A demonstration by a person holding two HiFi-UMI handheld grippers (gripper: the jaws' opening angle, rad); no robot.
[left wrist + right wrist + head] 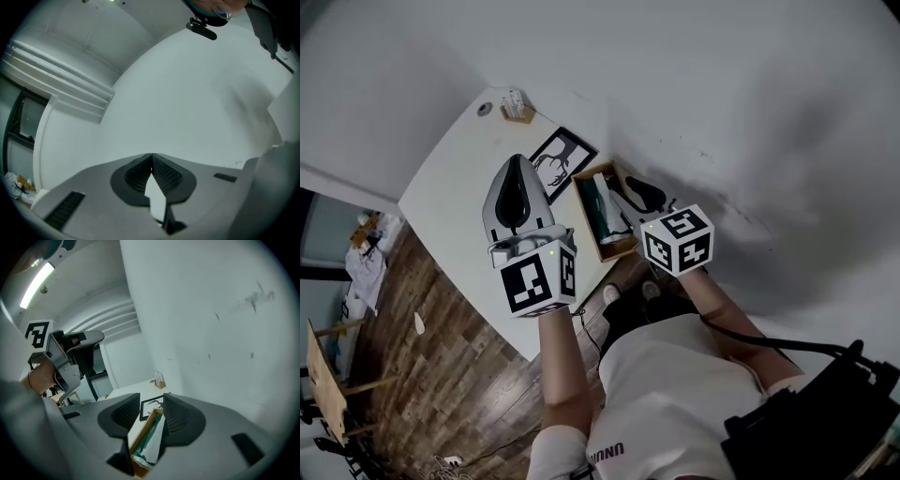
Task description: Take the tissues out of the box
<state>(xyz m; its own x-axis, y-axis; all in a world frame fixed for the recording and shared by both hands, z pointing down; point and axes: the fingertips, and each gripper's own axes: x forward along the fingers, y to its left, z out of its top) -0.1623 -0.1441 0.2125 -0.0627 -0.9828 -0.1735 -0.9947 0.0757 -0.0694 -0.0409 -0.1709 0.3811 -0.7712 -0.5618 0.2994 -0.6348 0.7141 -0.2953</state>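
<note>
An open wooden box (615,247) stands on the white table (455,192) near its wall-side edge, with a green tissue pack (598,208) inside. My right gripper (628,199) hovers just above the box, and its jaws stand open with nothing between the pads. Through them I see the box (142,436), the green pack (146,444) and a white tissue (158,439) sticking up. My left gripper (517,173) is raised over the table to the left of the box. Its jaws (151,155) are shut at the tips and aim at a bare wall. A white patch sits behind the tips, and I cannot tell what it is.
A framed black-and-white antler picture (560,159) lies just beyond the box. At the table's far corner stands a small wooden holder (517,105). The white wall runs close along the box's right side. Wooden floor and clutter (366,253) lie to the left of the table.
</note>
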